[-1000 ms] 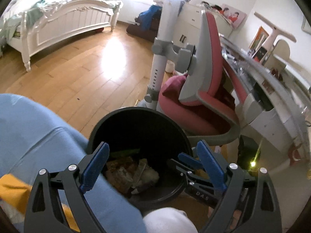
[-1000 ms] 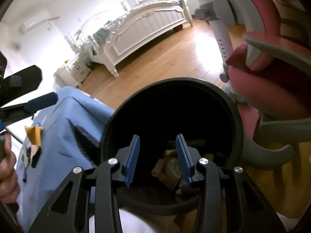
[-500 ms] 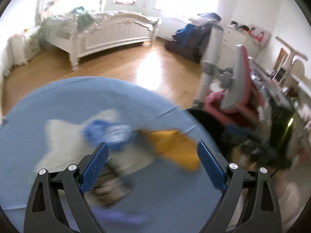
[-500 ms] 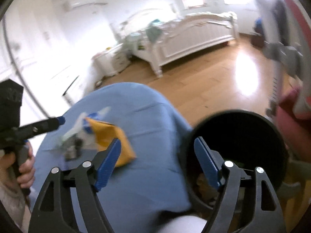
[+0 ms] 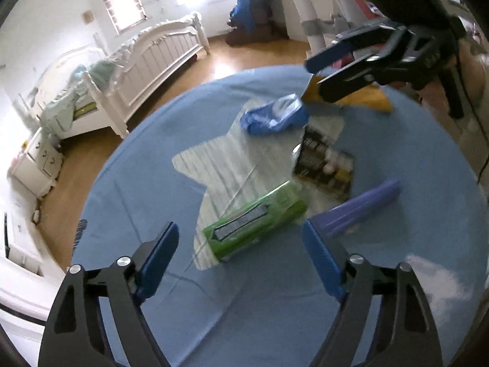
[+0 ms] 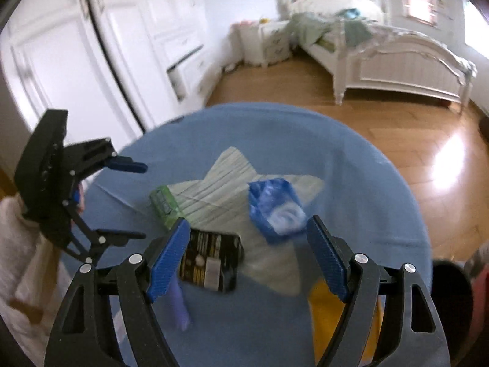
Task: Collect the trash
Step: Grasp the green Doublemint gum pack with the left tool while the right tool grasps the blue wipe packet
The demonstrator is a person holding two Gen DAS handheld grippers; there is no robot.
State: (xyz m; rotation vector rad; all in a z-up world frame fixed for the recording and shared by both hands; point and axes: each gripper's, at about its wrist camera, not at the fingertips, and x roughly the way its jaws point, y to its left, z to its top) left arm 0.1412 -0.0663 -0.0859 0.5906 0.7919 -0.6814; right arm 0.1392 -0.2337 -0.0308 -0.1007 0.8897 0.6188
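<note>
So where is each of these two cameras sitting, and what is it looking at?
Left wrist: rides the left claw, jaws closing with nothing between, looking down over the green packet on the blue table; the right claw shows beyond.
Right wrist: rides the open right claw over the blue wrapper; the left claw shows alongside.
Shared: table, green packet, blue wrapper, bed.

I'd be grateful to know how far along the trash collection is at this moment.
Done: nothing here shows it; the bin is only a dark edge. In hand: nothing. The right gripper is open and empty, and the left gripper is closing with nothing between its jaws. Left: the green wrapper, blue wrapper, black packet, purple wrapper and yellow packet lie on the blue table.
</note>
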